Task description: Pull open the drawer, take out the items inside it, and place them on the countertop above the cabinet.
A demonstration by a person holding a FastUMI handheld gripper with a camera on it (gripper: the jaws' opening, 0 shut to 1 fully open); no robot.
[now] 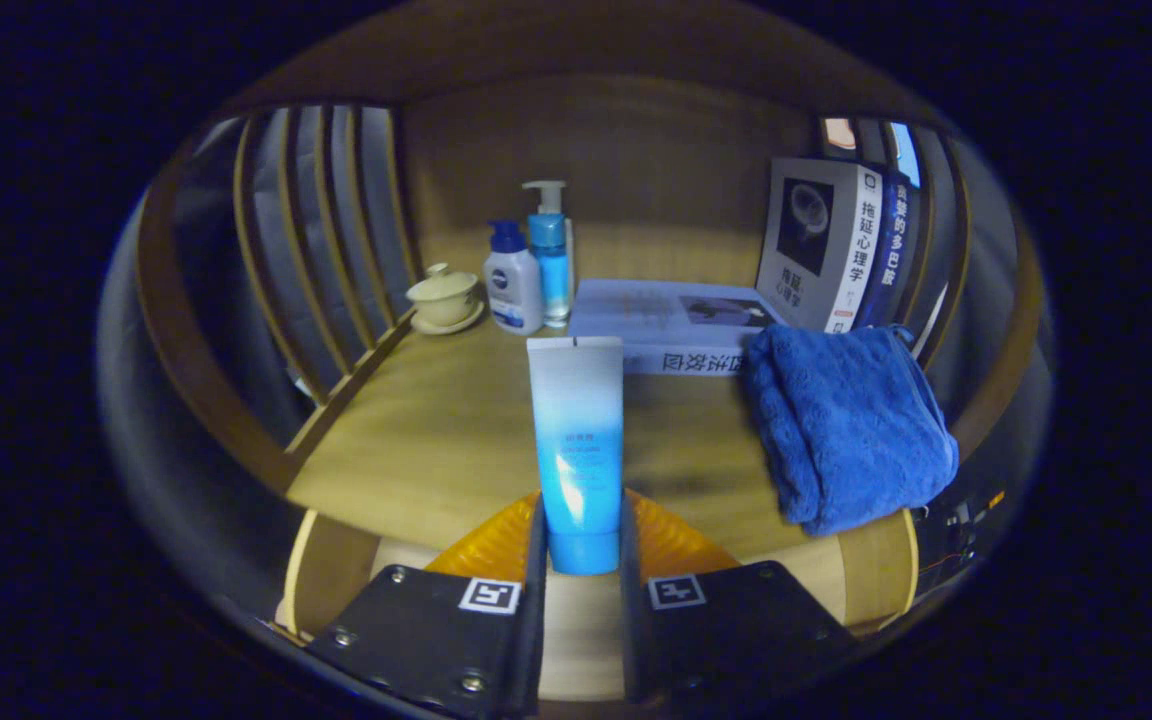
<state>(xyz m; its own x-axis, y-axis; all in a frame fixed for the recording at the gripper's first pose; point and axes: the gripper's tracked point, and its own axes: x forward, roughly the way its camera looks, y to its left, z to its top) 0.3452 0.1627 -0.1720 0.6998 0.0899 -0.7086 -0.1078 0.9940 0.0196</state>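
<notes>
Now the gripper (583, 540) is clamped on the blue tube (577, 440), held upright above the tabletop (436, 430). Lower it onto bare wood left of the blue towel (846, 430) before letting go.

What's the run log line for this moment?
gripper: shut on blue tube | tube: upright above countertop | beside: blue towel | phase: placing

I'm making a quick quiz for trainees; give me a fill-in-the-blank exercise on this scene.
1. The fingers are shut on a ____, held upright.
2. The folded towel beside the tube is ____ in colour.
3. Two pump bottles stand next to a lidded ____.
4. Under the standing books one book lies ____.

Missing words: tube; blue; cup; flat
</notes>
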